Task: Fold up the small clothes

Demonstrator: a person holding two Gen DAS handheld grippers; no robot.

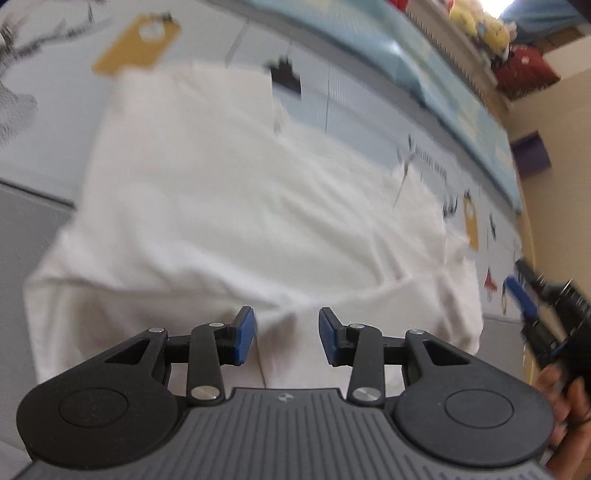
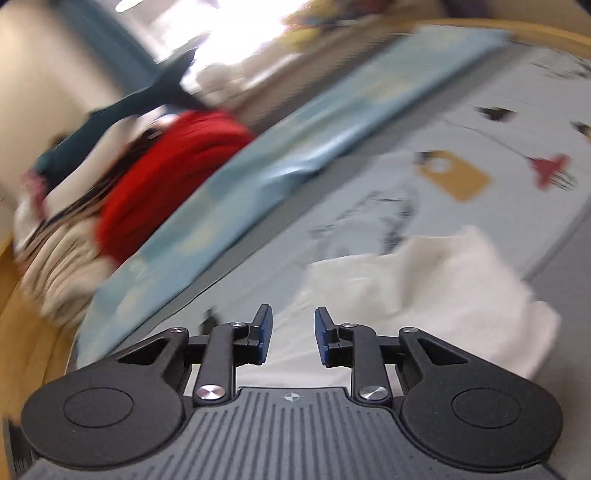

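A white garment lies spread on a pale blue printed bedsheet, with a fold along its near edge. My left gripper is open and empty, hovering just over that near edge. My right gripper is open and empty over the sheet, with the white garment just ahead to its right. In the left wrist view the right gripper shows at the far right edge, beside the garment's right side, held by a hand. Both views are blurred.
A light blue folded blanket runs along the far side of the bed. A pile of clothes with a red piece sits at the left in the right wrist view. Yellow plush toys sit on a shelf beyond the bed.
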